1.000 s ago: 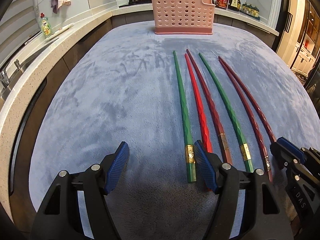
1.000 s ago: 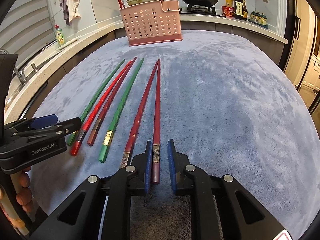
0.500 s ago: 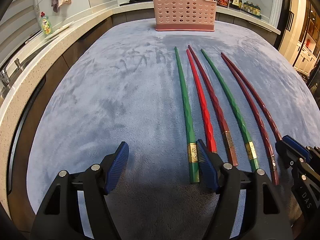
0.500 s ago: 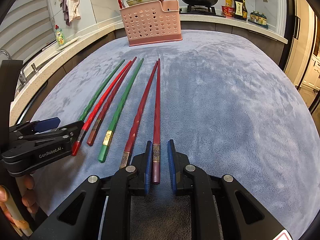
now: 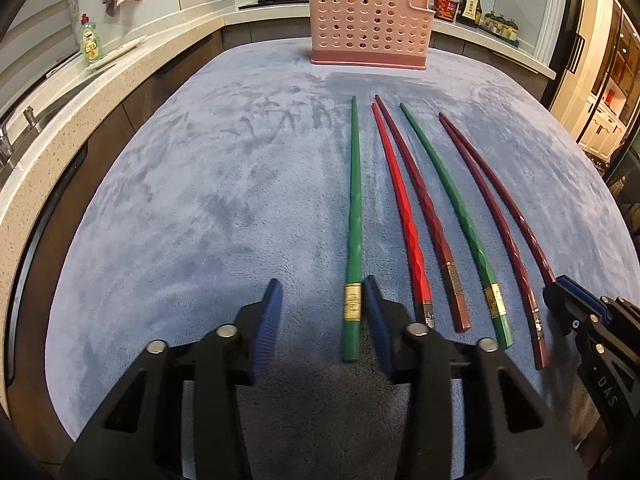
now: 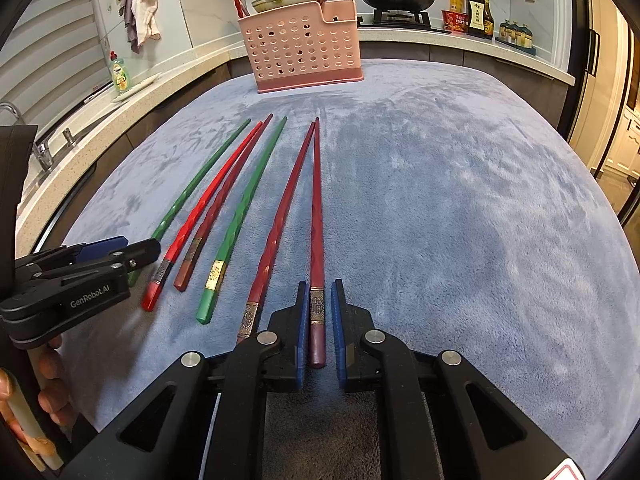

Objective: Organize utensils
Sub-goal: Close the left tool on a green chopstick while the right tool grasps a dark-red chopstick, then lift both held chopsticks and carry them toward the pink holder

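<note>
Several long chopsticks lie side by side on a blue-grey cloth (image 5: 200, 200), tips toward a pink perforated basket (image 5: 368, 20) at the far edge. My left gripper (image 5: 320, 312) straddles the back end of the leftmost green chopstick (image 5: 354, 220). Its jaws are closing: the right pad (image 5: 374, 320) is at the stick, the left pad (image 5: 268, 320) still apart. My right gripper (image 6: 319, 296) is shut on the gold-banded end of the rightmost dark red chopstick (image 6: 316, 220). Red (image 5: 404, 216), brown-red (image 5: 424, 208) and green (image 5: 460, 208) sticks lie between. The basket (image 6: 304, 48) holds a few upright chopsticks.
A stone counter runs along the left with a dish soap bottle (image 5: 90, 42) and a tap (image 6: 44, 148). Behind the basket stand pans on a stove and sauce bottles (image 6: 478, 12). A person's hand (image 6: 52, 364) grips the left tool. Bare cloth stretches right of the chopsticks.
The left gripper's jaws have narrowed around the green chopstick, its left pad coming inward. The right gripper's pads have closed the last small gap onto the dark red chopstick. Both hands stayed put.
</note>
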A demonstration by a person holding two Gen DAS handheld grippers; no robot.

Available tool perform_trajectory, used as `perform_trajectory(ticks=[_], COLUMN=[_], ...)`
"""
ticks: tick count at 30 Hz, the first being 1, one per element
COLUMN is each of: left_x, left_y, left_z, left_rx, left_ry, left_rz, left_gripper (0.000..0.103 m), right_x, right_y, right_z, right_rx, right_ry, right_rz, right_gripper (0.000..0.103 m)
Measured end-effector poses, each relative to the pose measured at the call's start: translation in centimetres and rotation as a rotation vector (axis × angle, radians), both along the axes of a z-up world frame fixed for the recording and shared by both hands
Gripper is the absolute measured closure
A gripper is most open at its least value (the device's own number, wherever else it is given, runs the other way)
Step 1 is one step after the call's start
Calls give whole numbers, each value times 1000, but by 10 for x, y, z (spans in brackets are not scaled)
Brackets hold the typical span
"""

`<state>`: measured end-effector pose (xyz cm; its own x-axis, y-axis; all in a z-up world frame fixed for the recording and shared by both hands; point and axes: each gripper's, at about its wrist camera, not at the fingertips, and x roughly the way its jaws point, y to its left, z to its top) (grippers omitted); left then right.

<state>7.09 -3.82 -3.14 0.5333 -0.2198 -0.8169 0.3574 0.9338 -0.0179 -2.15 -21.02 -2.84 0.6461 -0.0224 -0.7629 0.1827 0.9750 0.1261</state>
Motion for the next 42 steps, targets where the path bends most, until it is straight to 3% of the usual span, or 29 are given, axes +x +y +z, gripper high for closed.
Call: perform_trajectory(ticks=[6,14,21,23,28,32,35,39,41,42], left_x=[2,2,23,31,57,81,91,85,76,71], left_y=[6,13,17,16,5,-7,-5,7,15,21], left_z=[3,26,84,101,147,174,182,171,150,133], left_rx=[-26,-88,-155,-165,-178,-169,-179,-174,-160,-154], left_ry=[17,17,-59,-92,-183,-251,-252,-231,-184,-149], left_rz=[-9,-16,-17,-20,-34,-35,-29,-40,-46,-41], left_gripper=[92,93,94,103,103,103,103,99,81,62], right_x=[-1,-9,7,16,45,69,76,65,56,52], right_y=[0,-6,-22,-28,-45,-52,-56,-55,-54,-54], right_z=[3,34,96,114,155,177,186,189,190,190], right_rx=[10,12,-22,-25,-10,-21,-23,-21,-23,-20], right_ry=[0,-65,-188,-225,-308,-349,-367,-388,-398,-402], right_rz=[1,-3,-12,-15,-17,-24,-34,-38,-44,-45], right_gripper=[96,96,96,96,96,96,96,96,96,96])
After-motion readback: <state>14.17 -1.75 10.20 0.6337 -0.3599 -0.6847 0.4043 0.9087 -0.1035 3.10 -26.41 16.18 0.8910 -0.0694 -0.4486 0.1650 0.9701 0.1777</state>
